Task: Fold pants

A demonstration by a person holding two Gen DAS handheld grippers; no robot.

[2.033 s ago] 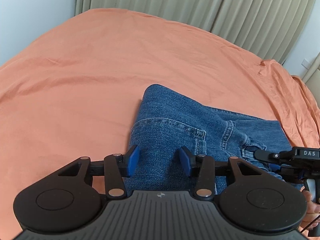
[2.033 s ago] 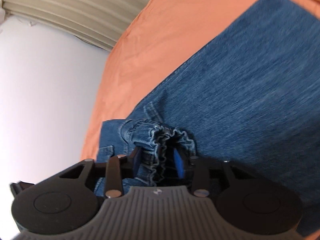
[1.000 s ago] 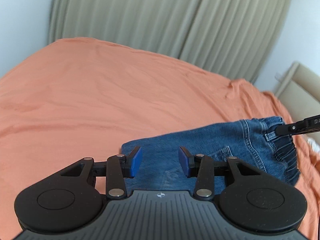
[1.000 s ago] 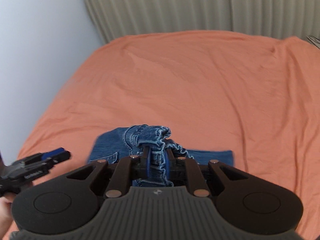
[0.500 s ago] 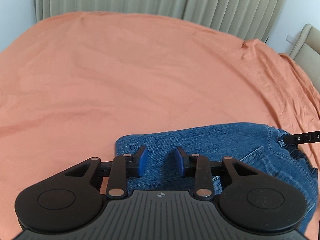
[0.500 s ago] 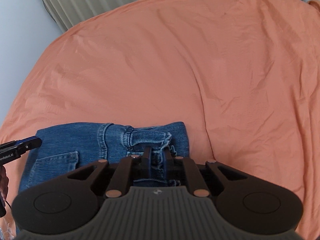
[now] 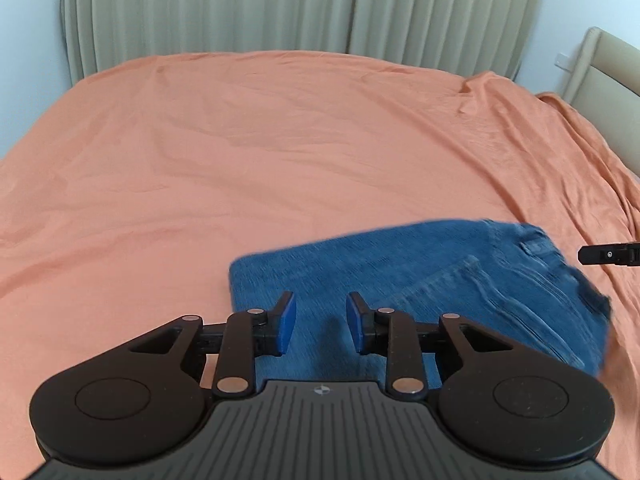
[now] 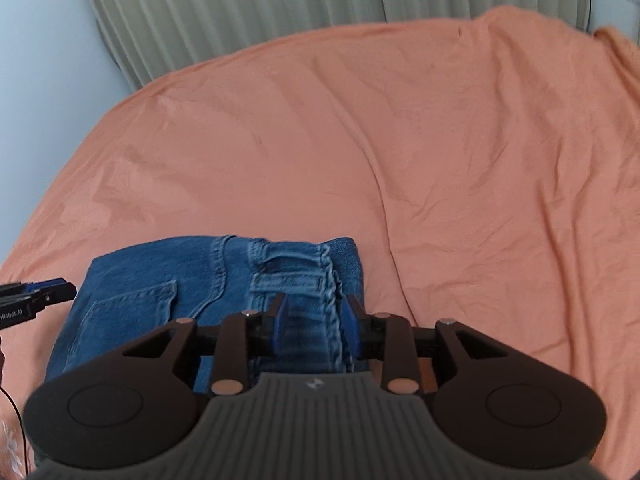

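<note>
The blue denim pants (image 7: 420, 280) lie folded into a compact rectangle on the orange bedsheet (image 7: 280, 152). My left gripper (image 7: 320, 328) is open and empty, just above the folded left end of the pants. In the right wrist view the pants (image 8: 168, 292) show a back pocket and the waistband at the right end. My right gripper (image 8: 316, 326) is open, its blue pads either side of the waistband edge without pinching it. The right gripper's tip (image 7: 608, 255) shows at the right edge of the left wrist view, and the left gripper's tip (image 8: 36, 298) shows at the left edge of the right wrist view.
The orange bedsheet (image 8: 440, 160) covers the whole bed, with wrinkles toward the right. Beige curtains (image 7: 280, 8) hang behind the bed. A padded headboard (image 7: 604, 68) stands at the far right.
My right gripper carried the waistband over, laid it on the folded pants, then opened and released it. My left gripper stayed open, drawing back slightly.
</note>
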